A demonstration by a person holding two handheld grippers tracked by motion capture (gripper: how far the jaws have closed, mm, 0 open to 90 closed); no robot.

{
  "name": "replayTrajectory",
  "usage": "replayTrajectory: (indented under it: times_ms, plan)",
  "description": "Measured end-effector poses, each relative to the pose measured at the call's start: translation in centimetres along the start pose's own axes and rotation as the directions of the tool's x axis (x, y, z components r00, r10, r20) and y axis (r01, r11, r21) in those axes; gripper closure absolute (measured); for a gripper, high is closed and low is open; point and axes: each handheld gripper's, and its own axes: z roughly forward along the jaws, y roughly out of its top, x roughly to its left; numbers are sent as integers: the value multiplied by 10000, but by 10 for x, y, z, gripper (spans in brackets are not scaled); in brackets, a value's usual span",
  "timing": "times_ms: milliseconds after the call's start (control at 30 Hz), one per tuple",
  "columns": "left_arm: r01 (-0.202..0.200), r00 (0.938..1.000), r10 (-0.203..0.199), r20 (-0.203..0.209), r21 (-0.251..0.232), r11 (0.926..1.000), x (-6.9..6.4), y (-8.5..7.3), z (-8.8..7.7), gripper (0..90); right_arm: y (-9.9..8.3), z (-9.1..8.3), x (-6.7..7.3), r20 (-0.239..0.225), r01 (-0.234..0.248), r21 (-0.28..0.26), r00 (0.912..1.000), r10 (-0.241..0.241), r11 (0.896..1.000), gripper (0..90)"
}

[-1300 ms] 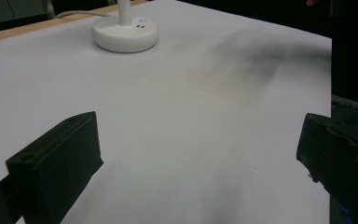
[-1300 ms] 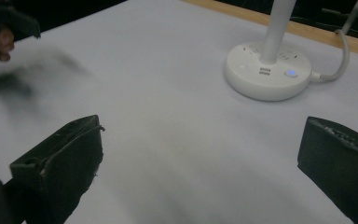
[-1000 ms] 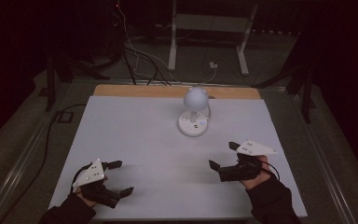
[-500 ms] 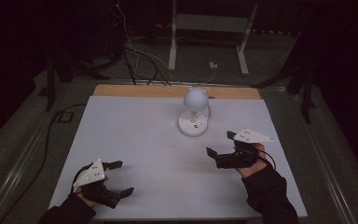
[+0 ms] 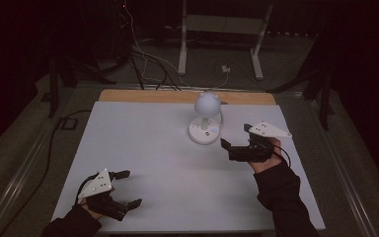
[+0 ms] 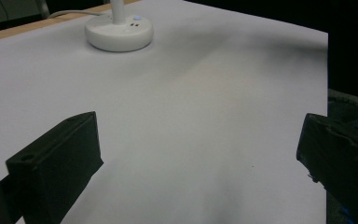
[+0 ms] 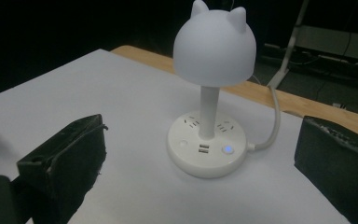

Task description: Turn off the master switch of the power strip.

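A small white lamp [image 5: 207, 104] with a cat-eared dome stands on a round socket base [image 5: 204, 133] at the far middle of the white table [image 5: 148, 143]. In the right gripper view the lamp [image 7: 214, 44] is close ahead, with a blue-lit button [image 7: 227, 150] on its base. My right gripper [image 5: 234, 136] hovers open just right of the base, jaws pointing at it, nothing between them. Near the front left edge my left gripper [image 5: 132, 187] is open and empty. The left gripper [image 6: 198, 154] looks across bare table towards the lamp base [image 6: 119, 32] far off.
The lamp's white cord [image 7: 274, 121] runs off the back over the wooden table edge [image 5: 143, 96]. Cables [image 5: 143, 64] and a metal stand [image 5: 217, 34] lie on the dark floor behind. A black cable [image 5: 49, 143] trails along the left side.
My right gripper has moved forward and left, from the right front of the table up close to the lamp base. The left gripper has stayed put.
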Motion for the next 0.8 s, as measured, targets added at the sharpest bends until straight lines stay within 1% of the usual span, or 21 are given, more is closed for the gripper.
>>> replayTrajectory:
  times_ms: [33, 67, 133, 167, 200, 233, 300, 333, 367, 400, 433, 500, 567, 600, 633, 667, 733, 767, 800]
  plan:
    - [-2, 10000, 2, -18, -12, 10000, 0, 0, 0, 4, 0, 2, -2, 20, -14, 64, 10000, 14, 10000, 17]
    - [-17, 10000, 17, -25, 1, 10000, 0, 0, 0, 3, 0, 3, -3, 133, -43, 0, 9999, 43, 10000, 17]
    - [-35, 10000, 36, -41, 11, 10000, 0, 0, 0, 3, 1, 7, -6, 69, -182, 80, 9998, 181, 9998, 17]
    - [-29, 10000, 29, -31, 18, 10000, 0, 0, 0, 3, 0, 9, -7, 211, -83, 100, 9997, 81, 9999, 17]
    - [7, 10000, -7, -9, 26, 10000, 0, 0, 0, 3, 0, 12, -8, 148, -149, 131, 9998, 147, 9998, 17]
    - [6, 10000, -6, -13, 51, 10000, 0, 0, 0, 3, 0, 14, -9, -6, -334, 188, 9994, 334, 9993, 17]
    - [-2, 10000, 2, 7, 79, 10000, -1, 0, 1, 3, 0, 18, -10, 151, -222, 205, 9996, 219, 9995, 17]
    - [15, 10000, -15, 11, 65, 10000, 0, 0, 1, 3, 0, 20, -11, 5, -357, 255, 9994, 357, 9990, 17]
    - [-6, 10000, 6, -13, 72, 10000, 0, 0, 1, 3, 0, 22, -11, 18, -388, 251, 9992, 388, 9989, 17]
    - [-19, 10000, 19, -18, 64, 10000, -1, 0, 1, 3, 0, 24, -11, 100, -323, 241, 9994, 320, 9992, 17]
    - [0, 10000, 0, -3, 37, 10000, 0, 0, 0, 3, 0, 26, -12, 37, -355, 258, 9994, 354, 9990, 17]
    - [15, 10000, -15, -10, 57, 10000, 0, 0, 0, 3, 0, 30, -12, 84, -357, 289, 9993, 355, 9989, 17]
    - [-2, 10000, 2, -41, -26, 10000, 0, 0, 0, 3, -1, 34, -13, 22, -452, 343, 9990, 451, 9984, 17]
    - [11, 10000, -11, -26, -35, 10000, 0, 0, -1, 3, -1, 36, -13, 81, -390, 378, 9992, 387, 9985, 17]
    - [69, 10000, -69, -6, -34, 10000, 0, 0, -1, 4, -1, 38, -13, 60, -423, 397, 9991, 421, 9983, 17]
    - [72, 10000, -72, 3, -28, 10000, 0, 0, -1, 3, -1, 39, -13, 41, -468, 412, 9989, 466, 9981, 17]
    - [44, 10000, -44, -3, -42, 10000, 0, 0, -1, 3, -1, 42, -13, 120, -408, 421, 9991, 403, 9983, 17]
    - [46, 10000, -46, 3, -36, 10000, 0, 0, -1, 3, -1, 44, -13, 13, -495, 483, 9988, 495, 9976, 17]
    - [39, 10000, -39, 26, -37, 10000, 0, 0, -1, 3, -1, 46, -12, 44, -499, 531, 9988, 497, 9973, 17]
